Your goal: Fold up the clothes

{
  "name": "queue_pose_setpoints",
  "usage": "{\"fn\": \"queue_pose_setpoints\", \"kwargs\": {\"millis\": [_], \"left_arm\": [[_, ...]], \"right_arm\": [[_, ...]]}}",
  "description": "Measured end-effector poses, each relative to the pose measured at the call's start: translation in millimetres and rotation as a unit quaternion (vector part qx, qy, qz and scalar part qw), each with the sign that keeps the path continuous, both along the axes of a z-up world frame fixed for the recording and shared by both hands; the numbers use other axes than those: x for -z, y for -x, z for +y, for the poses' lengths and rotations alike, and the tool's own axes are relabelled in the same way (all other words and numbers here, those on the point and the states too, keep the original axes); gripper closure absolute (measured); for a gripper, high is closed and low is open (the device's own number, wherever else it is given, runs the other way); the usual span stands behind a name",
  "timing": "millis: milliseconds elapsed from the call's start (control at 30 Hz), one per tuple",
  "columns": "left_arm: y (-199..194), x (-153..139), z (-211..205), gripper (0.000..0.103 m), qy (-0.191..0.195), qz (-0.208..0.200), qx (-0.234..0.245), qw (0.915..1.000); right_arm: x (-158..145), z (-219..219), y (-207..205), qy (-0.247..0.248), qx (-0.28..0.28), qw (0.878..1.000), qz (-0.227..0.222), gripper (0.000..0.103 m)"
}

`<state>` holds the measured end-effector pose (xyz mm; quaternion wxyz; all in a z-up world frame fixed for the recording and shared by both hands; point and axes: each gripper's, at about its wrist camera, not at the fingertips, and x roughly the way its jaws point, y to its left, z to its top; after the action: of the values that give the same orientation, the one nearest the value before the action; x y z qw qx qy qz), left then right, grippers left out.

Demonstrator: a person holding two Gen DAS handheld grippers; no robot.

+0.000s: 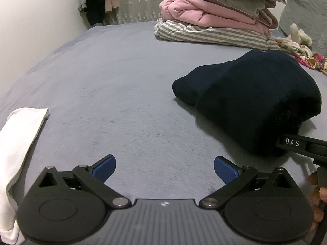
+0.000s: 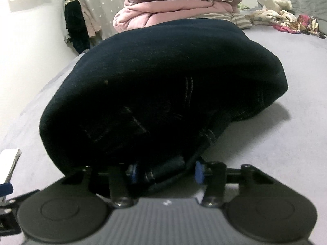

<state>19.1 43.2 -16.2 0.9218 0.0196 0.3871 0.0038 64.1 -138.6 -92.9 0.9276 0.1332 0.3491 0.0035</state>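
Grey bed carries folded dark jeans at right, white garment at near left. Left tool released, hovering over bare sheet. Right tool clenched on jeans' near edge

The dark folded garment swallows the tips of the right gripper, so whether its jaws pinch cloth can't be told. At nine o'clock the white cloth runs off the left wrist view's edge. Behind the garment, the striped bedding barely shows.
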Motion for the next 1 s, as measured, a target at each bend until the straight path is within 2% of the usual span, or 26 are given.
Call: {"fn": "queue_pose_setpoints", "kwargs": {"millis": [567, 1000], "left_arm": [[-2.5, 2.6, -0.5, 0.0, 0.001, 0.014, 0.016, 0.9998], [-2.5, 4.7, 2.9, 0.0, 0.0, 0.022, 0.018, 0.9996]], "right_arm": [[-9.4, 14.2, 6.7, 0.055, -0.019, 0.998, 0.005, 0.073], [-11.2, 25.8, 4.5, 0.08, -0.025, 0.996, 0.01, 0.074]]}}
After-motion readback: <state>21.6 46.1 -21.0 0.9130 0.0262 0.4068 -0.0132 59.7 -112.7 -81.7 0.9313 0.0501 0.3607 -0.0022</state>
